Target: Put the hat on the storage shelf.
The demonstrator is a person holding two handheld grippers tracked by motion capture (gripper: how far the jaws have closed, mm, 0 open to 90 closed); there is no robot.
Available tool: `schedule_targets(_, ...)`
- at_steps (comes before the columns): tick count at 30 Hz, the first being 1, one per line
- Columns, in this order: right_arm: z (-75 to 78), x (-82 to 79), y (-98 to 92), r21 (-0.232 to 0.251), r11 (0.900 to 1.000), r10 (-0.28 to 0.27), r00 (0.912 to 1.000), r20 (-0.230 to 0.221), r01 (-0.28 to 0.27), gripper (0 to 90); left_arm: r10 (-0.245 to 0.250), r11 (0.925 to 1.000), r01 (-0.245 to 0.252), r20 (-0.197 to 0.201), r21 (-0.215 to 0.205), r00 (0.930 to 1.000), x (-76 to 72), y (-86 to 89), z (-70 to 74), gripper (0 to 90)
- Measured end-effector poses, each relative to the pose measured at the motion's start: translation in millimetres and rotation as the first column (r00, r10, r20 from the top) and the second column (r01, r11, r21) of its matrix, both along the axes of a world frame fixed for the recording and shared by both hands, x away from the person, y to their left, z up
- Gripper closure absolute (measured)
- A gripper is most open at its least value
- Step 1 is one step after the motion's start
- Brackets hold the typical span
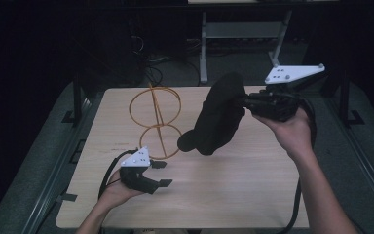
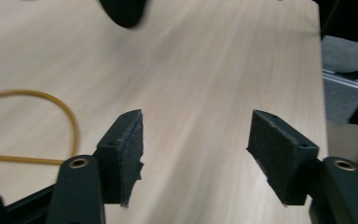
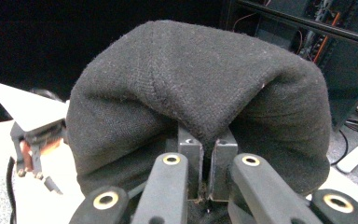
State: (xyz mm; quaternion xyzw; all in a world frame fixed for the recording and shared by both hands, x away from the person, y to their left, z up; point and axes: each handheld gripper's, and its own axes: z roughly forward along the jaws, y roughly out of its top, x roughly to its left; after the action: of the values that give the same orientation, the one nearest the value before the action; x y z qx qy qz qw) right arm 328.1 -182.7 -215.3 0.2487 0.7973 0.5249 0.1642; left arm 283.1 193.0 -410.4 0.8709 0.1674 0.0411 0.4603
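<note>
Pinching black cap [image 1: 219, 114] clear above table, right hand-held gripper [image 1: 247, 101] clamped on it.

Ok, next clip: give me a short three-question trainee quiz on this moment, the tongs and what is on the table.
1. True or false: the right tongs are shut on the black cap.
2. What lies between the jaws of the left tongs? A) the cap B) nothing, bare table shows behind them C) the wire
3. What stands on the table beyond the left tongs?

Key:
1. True; the cap hangs above the table.
2. B.
3. A stand of yellow wire hoops.
</note>
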Motion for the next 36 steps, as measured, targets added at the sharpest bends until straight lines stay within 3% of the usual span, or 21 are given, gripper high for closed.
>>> schedule_targets(6, 12.6, 11.3, 18.9, 0.001, 1.000, 0.022, 0.9997, 0.005, -0.022, 86.9, -0.017, 0.9986, 0.017, 0.008, 0.051, 0.9998, -3.2, -3.7, -7.2, 33.2)
schedule_targets(21, 40.4, 50.4, 84.1, -0.076, 0.991, 0.112, 0.9936, -0.011, -0.113, 86.8, -0.018, 0.9983, 0.017, 0.019, 0.056, 0.9997, -4.9, -3.2, -9.9, 32.8)
schedule_targets(30, 43.1, 86.4, 124.1, -0.122, 0.981, 0.143, 0.9868, -0.075, -0.152, 86.7, -0.063, 0.9938, 0.060, 0.025, 0.093, 0.9977, -4.8, -15.1, -15.9, 32.7)
schedule_targets(33, 42.3, 98.5, 136.2, -0.134, 0.977, 0.151, 0.9835, -0.099, -0.164, 86.5, -0.080, 0.9923, 0.077, 0.027, 0.097, 0.9964, -5.3, -18.2, -17.0, 32.5)
schedule_targets(34, 42.2, 106.6, 143.9, -0.133, 0.974, 0.167, 0.9779, -0.126, -0.184, 86.4, -0.083, 0.9923, 0.079, 0.031, 0.095, 0.9961, -5.0, -18.9, -17.3, 32.5)
schedule_targets(36, 42.2, 109.6, 148.3, -0.143, 0.972, 0.168, 0.9781, -0.122, -0.185, 86.4, -0.081, 0.9931, 0.079, 0.025, 0.087, 0.9964, -4.7, -19.2, -17.0, 32.5)
